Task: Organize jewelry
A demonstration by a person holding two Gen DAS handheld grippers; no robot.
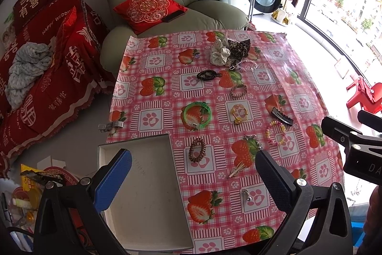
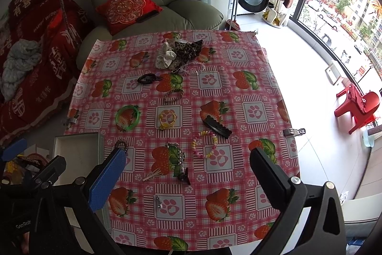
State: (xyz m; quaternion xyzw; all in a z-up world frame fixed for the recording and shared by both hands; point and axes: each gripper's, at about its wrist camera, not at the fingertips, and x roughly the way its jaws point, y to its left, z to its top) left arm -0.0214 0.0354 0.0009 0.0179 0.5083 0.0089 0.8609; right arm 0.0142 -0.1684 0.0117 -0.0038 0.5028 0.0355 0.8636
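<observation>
While nothing's been picked up yet, the left wrist view shows the left hand-held gripper with its jaws wide apart and empty, hovering over the near edge of the worktop. Using the shallow grey tray as the landmark: just beside its far right corner lies a brown coil hair tie, springy and light, easy to pinch across one side. Further out from the tray, a green plastic bangle looks stiff and slick (grab the rim, not flat). Well beyond that, a beaded bracelet, floppy, probably slips if pinched on one bead.

From the right wrist view, the right hand-held gripper is also spread open, holding nothing. Well away from the tray, the black hair claw looks rigid and toothed; soft fabric scrunchies sit at the far end.
</observation>
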